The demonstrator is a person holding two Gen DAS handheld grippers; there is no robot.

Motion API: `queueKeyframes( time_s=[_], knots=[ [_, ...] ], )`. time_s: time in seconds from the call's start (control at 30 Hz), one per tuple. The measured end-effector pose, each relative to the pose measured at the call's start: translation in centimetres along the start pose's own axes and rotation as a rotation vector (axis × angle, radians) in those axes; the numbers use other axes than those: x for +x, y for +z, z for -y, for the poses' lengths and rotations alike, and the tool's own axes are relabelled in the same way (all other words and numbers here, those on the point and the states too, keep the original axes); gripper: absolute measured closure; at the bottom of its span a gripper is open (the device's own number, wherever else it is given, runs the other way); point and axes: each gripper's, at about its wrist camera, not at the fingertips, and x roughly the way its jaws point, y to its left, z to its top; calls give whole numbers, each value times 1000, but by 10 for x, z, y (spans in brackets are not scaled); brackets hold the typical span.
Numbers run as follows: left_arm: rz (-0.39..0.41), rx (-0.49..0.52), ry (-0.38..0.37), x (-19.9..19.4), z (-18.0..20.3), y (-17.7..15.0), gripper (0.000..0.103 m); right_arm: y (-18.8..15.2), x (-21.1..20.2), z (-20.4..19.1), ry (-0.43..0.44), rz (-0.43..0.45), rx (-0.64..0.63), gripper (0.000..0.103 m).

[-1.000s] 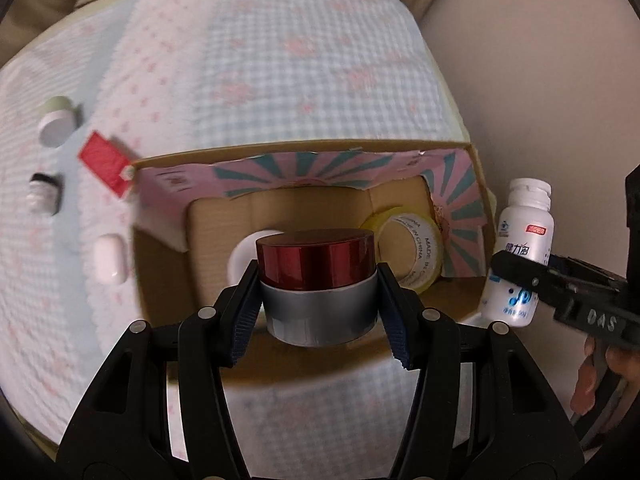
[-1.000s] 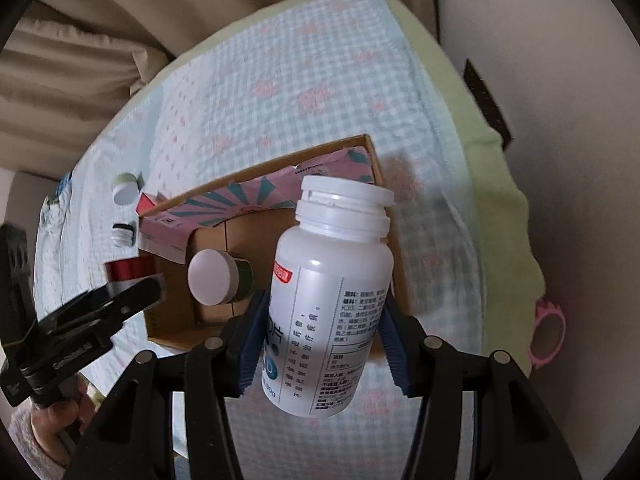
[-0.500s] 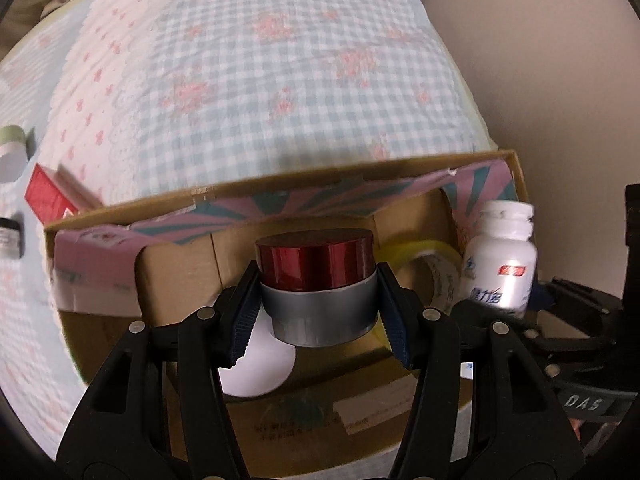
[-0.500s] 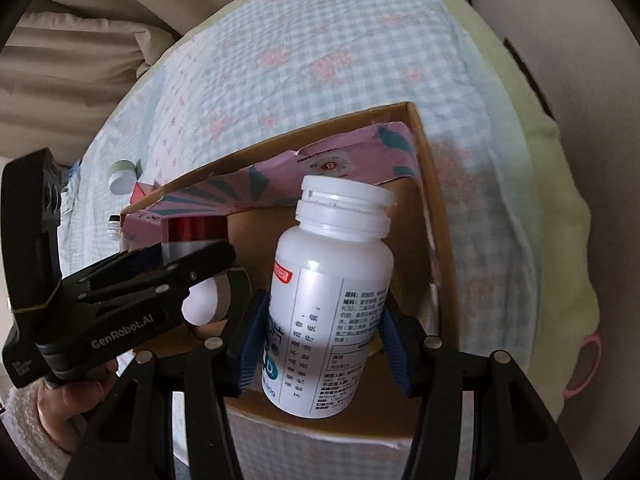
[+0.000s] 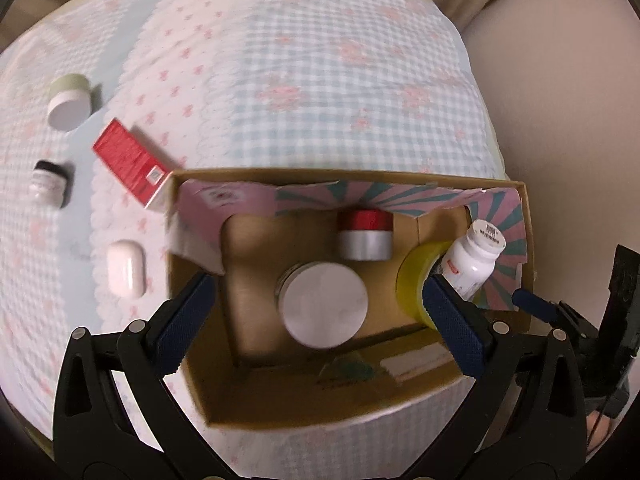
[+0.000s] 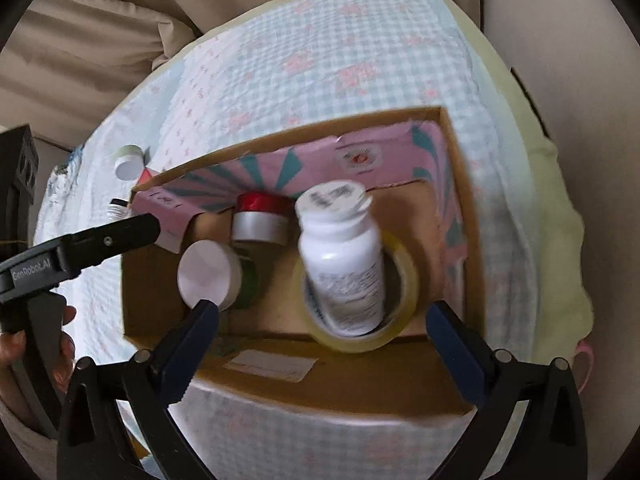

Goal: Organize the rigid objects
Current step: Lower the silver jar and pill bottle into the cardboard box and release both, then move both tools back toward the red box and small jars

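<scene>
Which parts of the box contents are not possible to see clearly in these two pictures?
- White bottle: label text blurred in the right wrist view; in the left wrist view a jaw covers its lower part.
- Tape roll: inside hidden by the bottle.
- Box: near wall label blurred in both views.

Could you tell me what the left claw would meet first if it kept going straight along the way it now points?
Most likely the white-lidded jar standing in the cardboard box: it sits between the open left claw fingers, nearest the camera. Depth is hard to judge in this view.
</scene>
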Motion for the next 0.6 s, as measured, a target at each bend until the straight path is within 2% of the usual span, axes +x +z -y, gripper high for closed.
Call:
queueKeyframes(
  time_s=[0.4, 0.6],
  knots=[
    [45, 13, 17, -41, -12, -25, 0, -6, -22, -10, -69, 39, 22, 0],
    [126, 6, 40, -96, -30, -44, 0, -11, -45, -34, -129, 56, -20, 0]
  ],
)
